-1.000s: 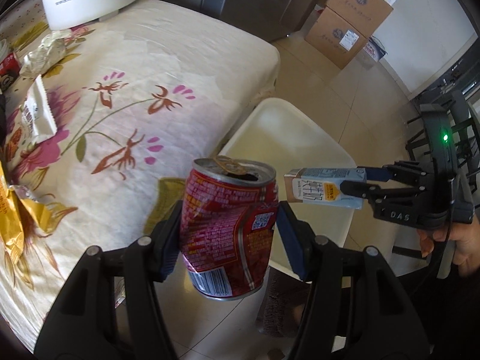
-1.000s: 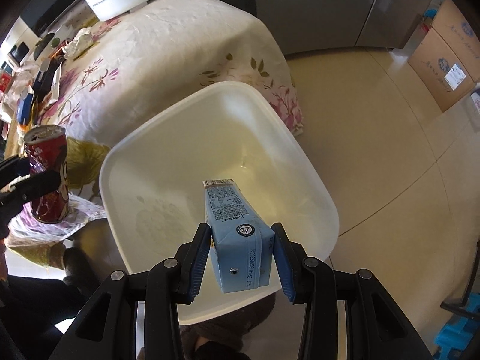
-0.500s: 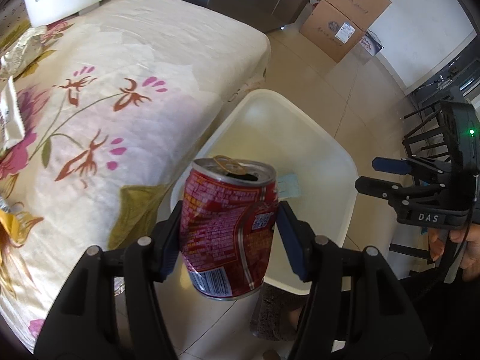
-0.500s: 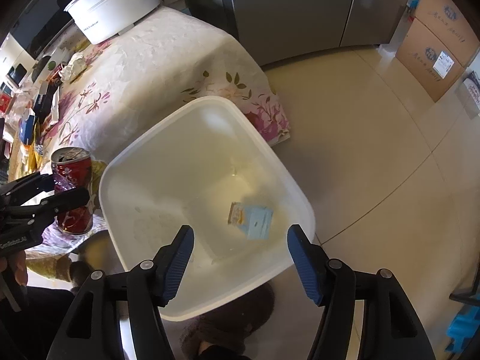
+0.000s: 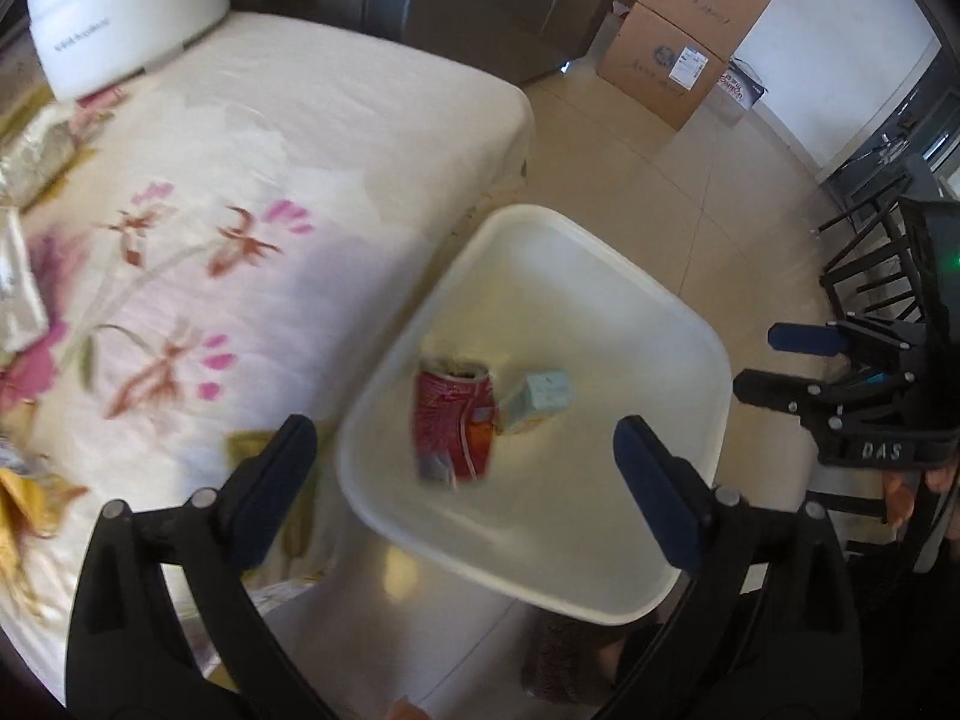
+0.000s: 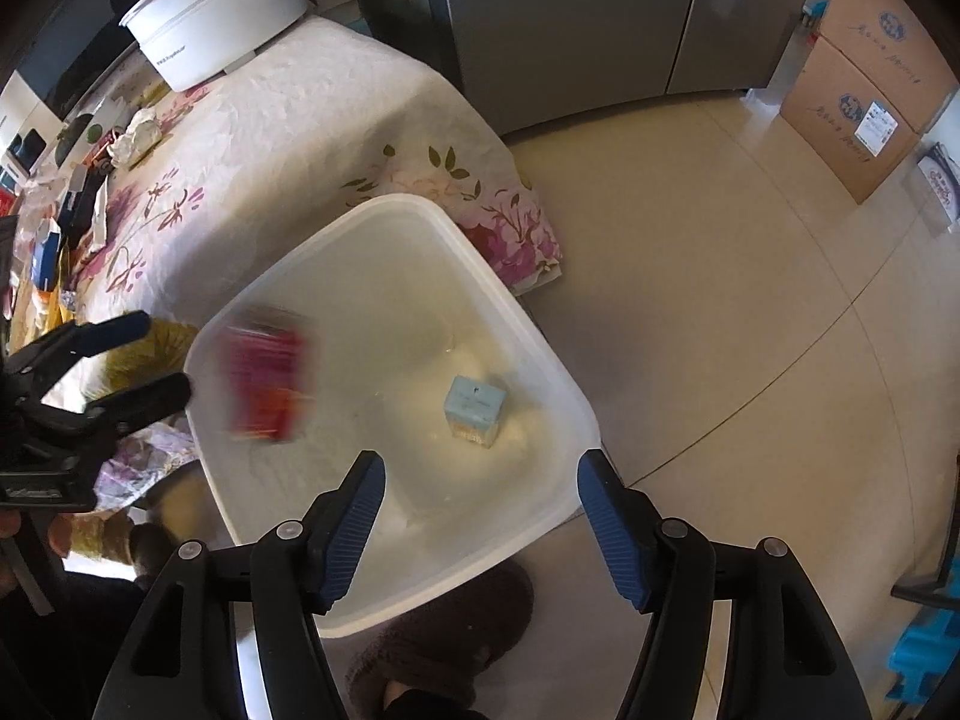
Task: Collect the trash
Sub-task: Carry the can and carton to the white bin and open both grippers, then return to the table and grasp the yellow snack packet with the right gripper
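Observation:
A white plastic bin point(image 5: 600, 252) stands on the floor beside the table. A red drink can point(image 5: 456, 420), blurred with motion, is dropping inside it, seen also as the red can point(image 6: 267, 381) near the bin's left wall. A pale blue carton point(image 5: 540, 399) rests on the bin's bottom, shown too as the carton point(image 6: 474, 408). My left gripper point(image 5: 465, 438) hangs over the bin, its jaws opening wide, touching nothing. My right gripper point(image 6: 480, 462) is above the bin's near rim point(image 6: 384, 207), jaws opening, nothing between them. Each gripper shows in the other's view: left gripper point(image 6: 159, 354), right gripper point(image 5: 762, 360).
The table with a floral cloth point(image 5: 270, 150) carries a white pot point(image 5: 120, 18) and wrappers point(image 5: 30, 150) at its left. Cardboard boxes point(image 5: 678, 48) stand by the far wall, a dark chair point(image 5: 870, 276) at the right. A slippered foot point(image 6: 444, 630) sits just below the bin.
My left jaws spread wide and let go of the red can, which fell into the bin. The right jaws released the carton, which now lies on the bin's bottom.

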`<state>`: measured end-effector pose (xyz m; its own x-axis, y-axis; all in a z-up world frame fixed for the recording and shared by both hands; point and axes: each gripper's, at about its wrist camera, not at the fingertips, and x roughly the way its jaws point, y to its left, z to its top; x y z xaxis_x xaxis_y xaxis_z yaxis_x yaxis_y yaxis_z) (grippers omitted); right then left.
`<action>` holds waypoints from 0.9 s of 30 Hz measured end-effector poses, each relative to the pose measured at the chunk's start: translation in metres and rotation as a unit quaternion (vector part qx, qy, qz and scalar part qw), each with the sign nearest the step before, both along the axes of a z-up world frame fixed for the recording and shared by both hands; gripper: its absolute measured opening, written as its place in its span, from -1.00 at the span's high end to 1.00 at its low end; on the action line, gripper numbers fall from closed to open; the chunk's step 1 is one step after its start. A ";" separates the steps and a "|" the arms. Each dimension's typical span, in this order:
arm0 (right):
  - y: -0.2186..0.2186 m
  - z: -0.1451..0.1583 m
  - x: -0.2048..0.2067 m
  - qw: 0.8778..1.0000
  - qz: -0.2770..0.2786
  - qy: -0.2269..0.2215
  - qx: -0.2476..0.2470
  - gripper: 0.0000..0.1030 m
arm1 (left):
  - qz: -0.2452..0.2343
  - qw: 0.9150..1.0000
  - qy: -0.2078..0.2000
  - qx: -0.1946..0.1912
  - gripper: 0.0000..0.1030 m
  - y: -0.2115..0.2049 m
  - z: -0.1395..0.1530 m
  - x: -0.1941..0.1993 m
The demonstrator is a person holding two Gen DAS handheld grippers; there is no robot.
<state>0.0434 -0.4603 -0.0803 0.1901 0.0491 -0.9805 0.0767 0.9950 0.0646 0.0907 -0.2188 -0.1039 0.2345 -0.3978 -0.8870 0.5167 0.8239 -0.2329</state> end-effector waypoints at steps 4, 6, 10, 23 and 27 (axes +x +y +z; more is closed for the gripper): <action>0.006 0.006 0.003 1.000 0.004 -0.010 -0.012 -0.34 | 0.023 1.000 0.002 -0.002 -0.92 0.032 0.010 0.003; 0.013 0.010 0.007 1.000 0.007 -0.018 -0.019 -0.35 | 0.037 0.999 0.005 -0.001 -0.92 0.050 0.014 0.005; 0.034 0.023 0.017 0.998 0.029 -0.041 -0.034 -0.38 | 0.071 0.997 0.000 0.002 -0.92 0.090 0.025 0.008; 0.174 0.042 0.071 0.989 0.129 -0.070 -0.006 -0.43 | 0.221 0.975 -0.011 0.030 -0.95 0.243 0.048 0.003; 0.230 0.045 0.084 0.983 0.167 -0.076 0.006 -0.45 | 0.255 0.966 -0.009 0.041 -0.99 0.279 0.047 0.000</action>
